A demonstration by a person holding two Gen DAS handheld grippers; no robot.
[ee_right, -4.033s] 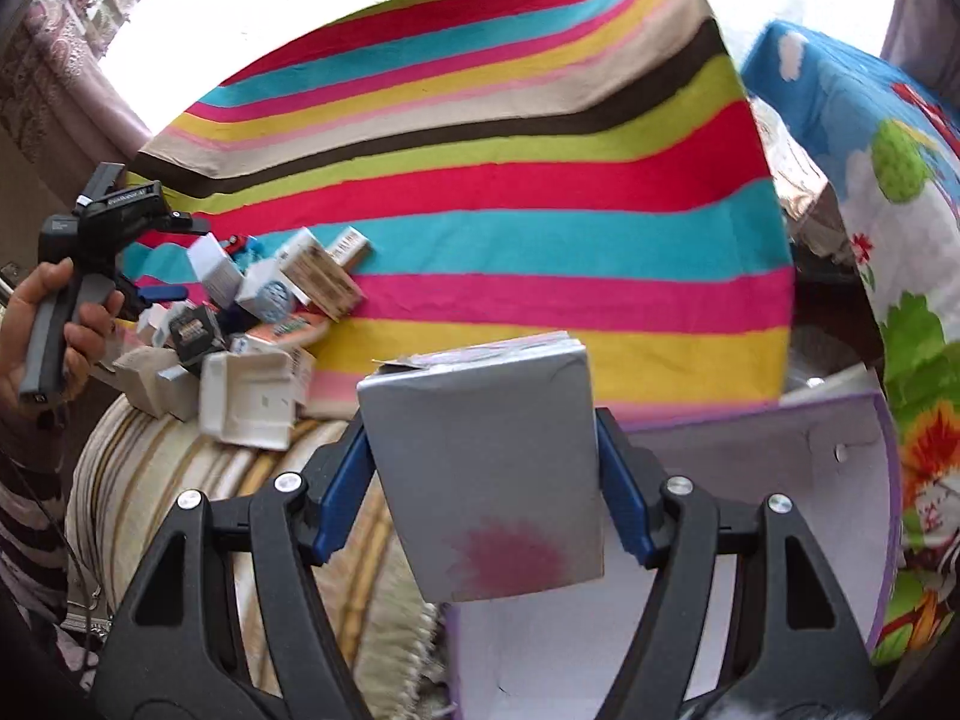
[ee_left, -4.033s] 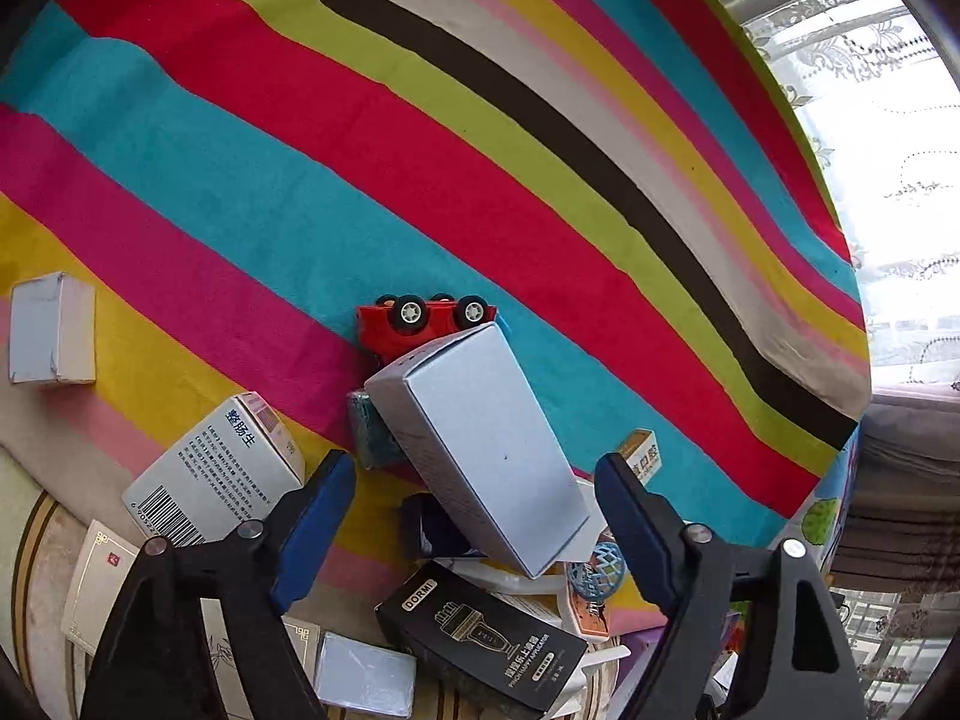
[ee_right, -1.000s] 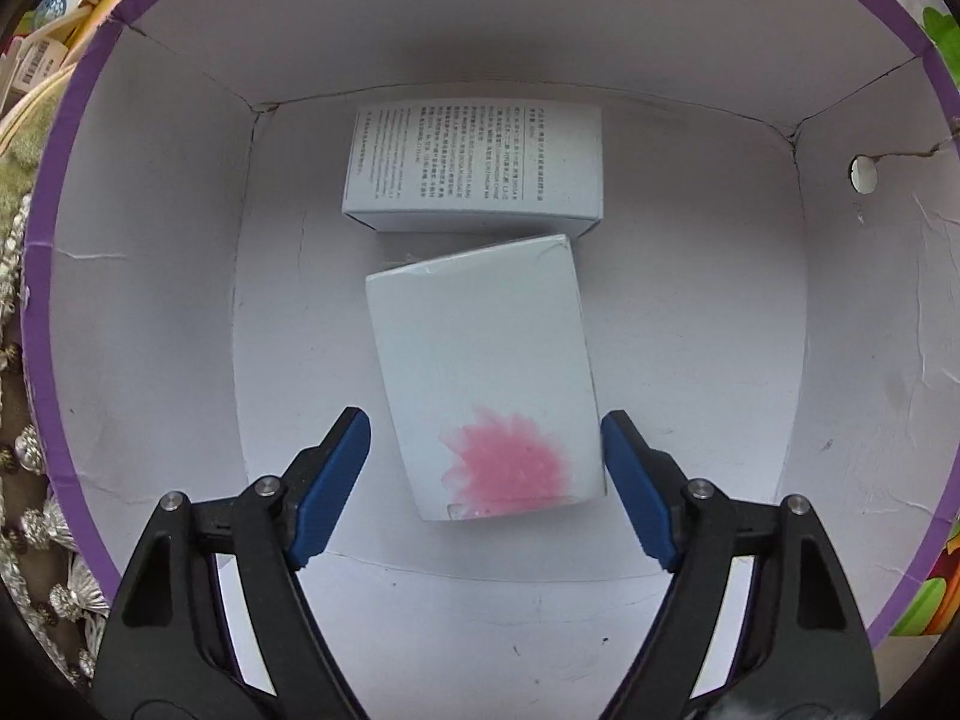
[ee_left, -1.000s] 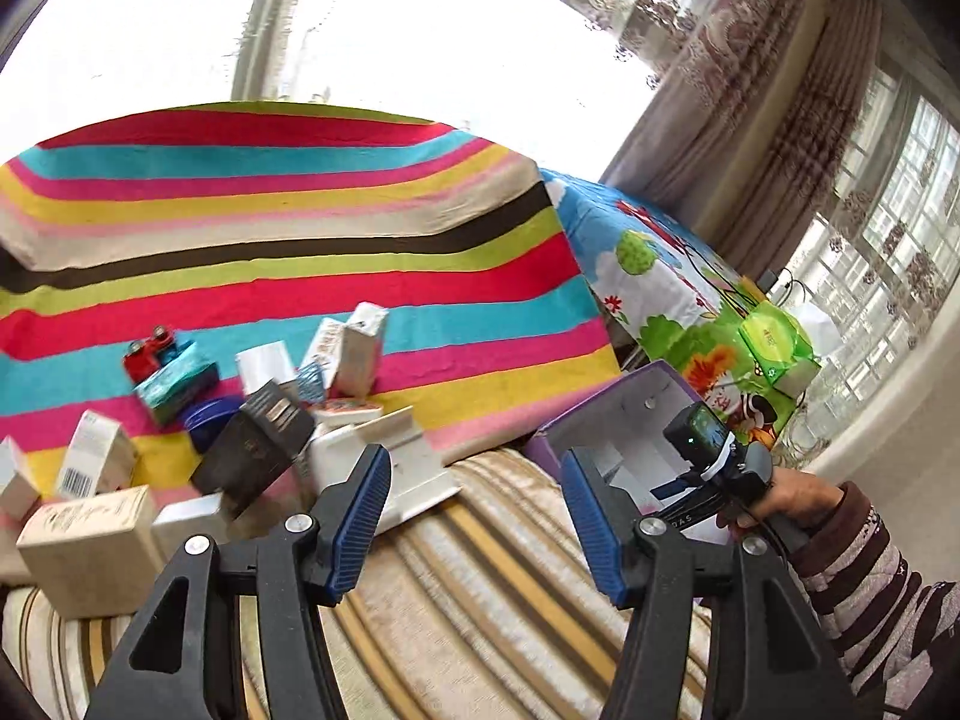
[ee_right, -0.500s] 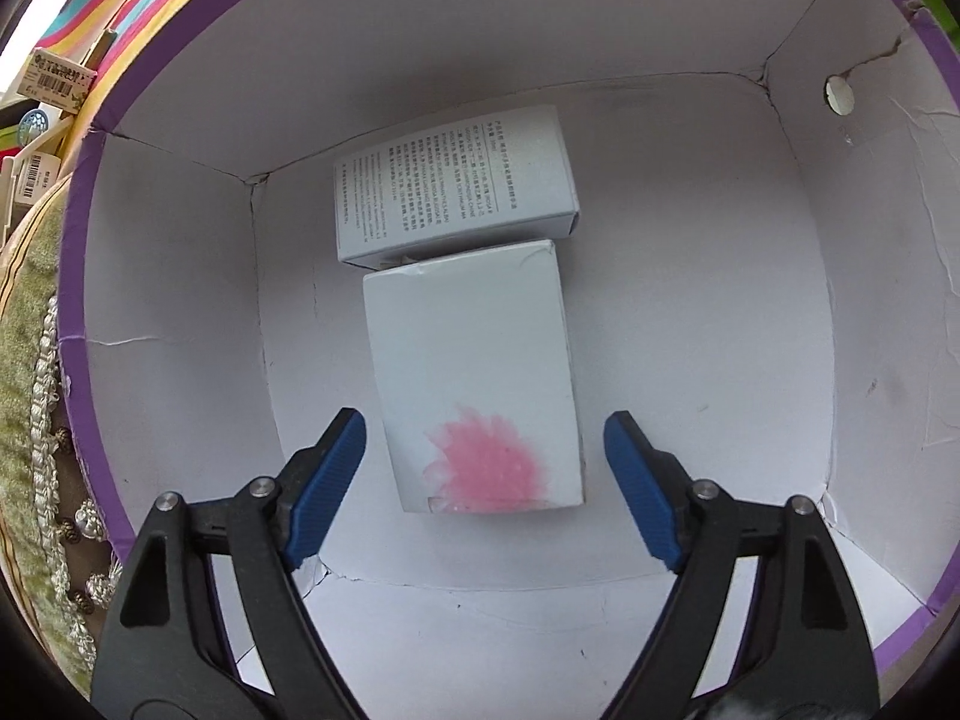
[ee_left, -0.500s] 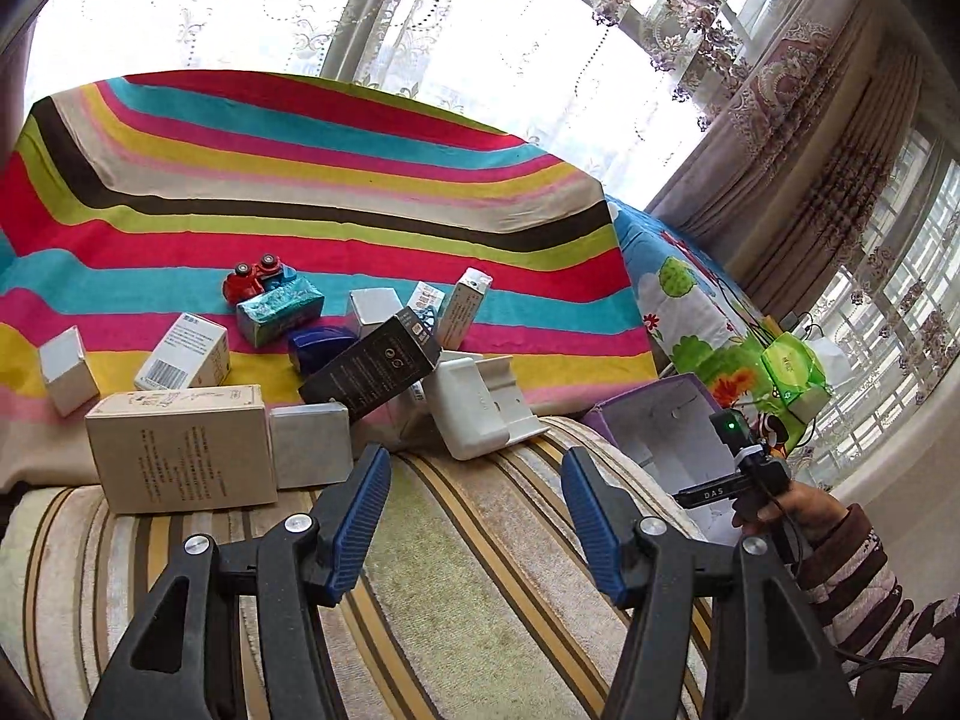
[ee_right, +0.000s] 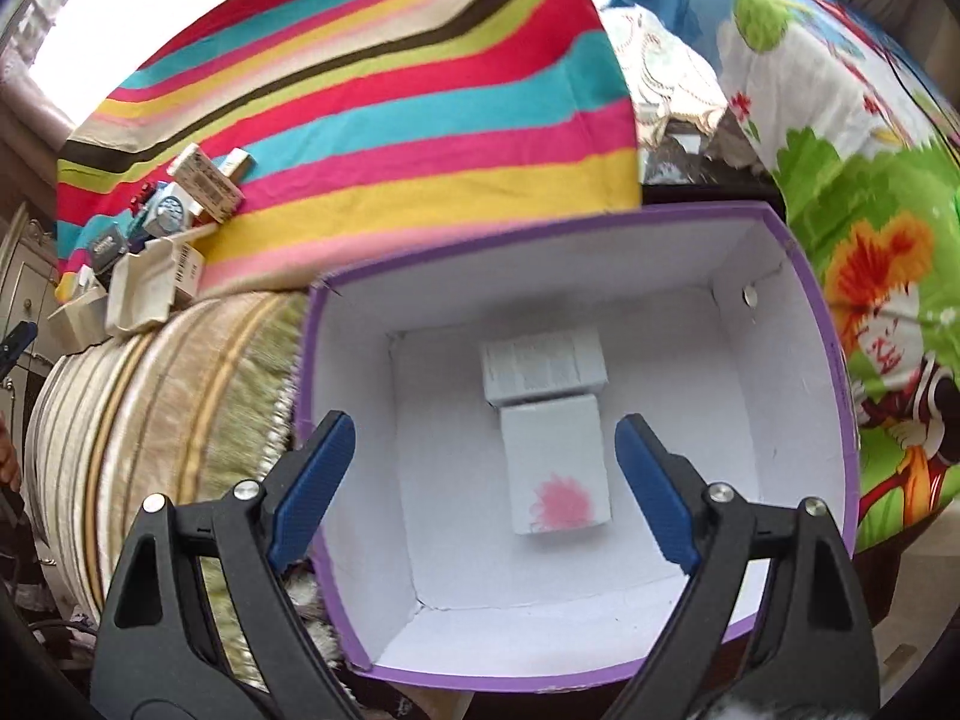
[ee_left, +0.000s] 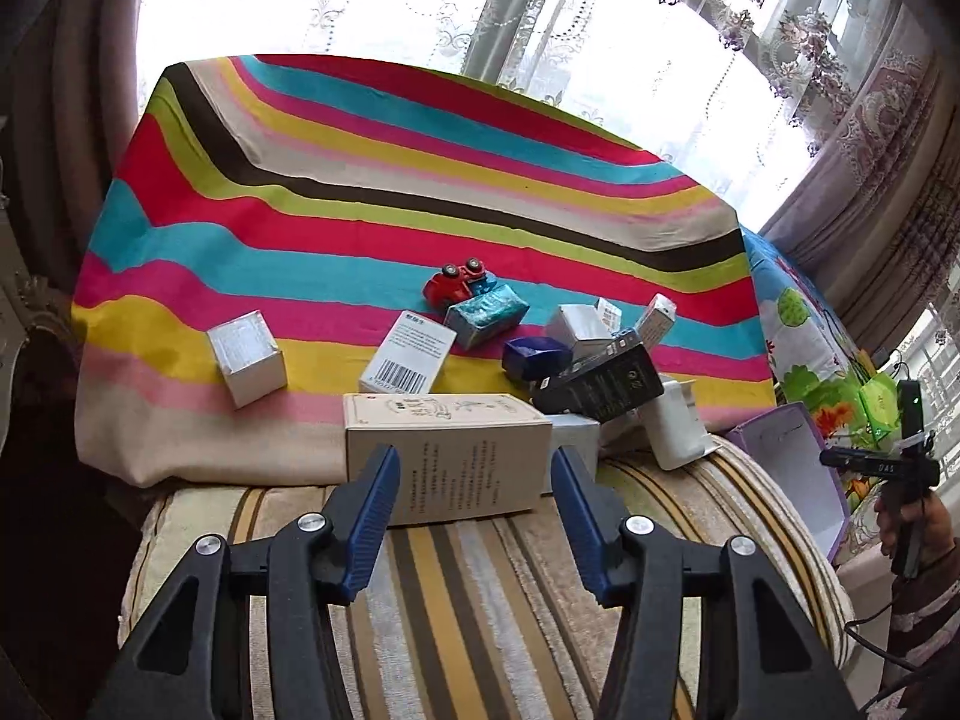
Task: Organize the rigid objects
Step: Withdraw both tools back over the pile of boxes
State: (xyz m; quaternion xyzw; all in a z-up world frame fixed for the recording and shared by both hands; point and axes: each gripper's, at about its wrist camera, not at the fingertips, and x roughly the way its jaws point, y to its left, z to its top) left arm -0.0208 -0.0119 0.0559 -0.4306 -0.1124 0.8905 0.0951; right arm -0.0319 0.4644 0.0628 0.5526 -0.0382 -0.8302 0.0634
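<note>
Background furnishings

A striped blanket (ee_left: 384, 192) covered the surface behind a striped cushion (ee_left: 480, 600). Lace curtains (ee_left: 600, 30) hung at the window. A cartoon-print cloth (ee_right: 840, 150) lay alongside.

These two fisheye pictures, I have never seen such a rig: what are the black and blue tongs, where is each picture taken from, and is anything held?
No robot here: a person carries a hand-held gripper in each hand, with a camera on each that looks along its two blue fingers.

The left view shows the left hand-held gripper aimed at a beige carton at the edge of a striped cloth. Its jaws are closing, but they do not yet touch the carton. Behind it lie more small boxes and a red toy car.

The right view shows the right hand-held gripper, open and empty, above a purple storage box. Inside lie a white box with a pink mark and a printed white box, touching.
</note>
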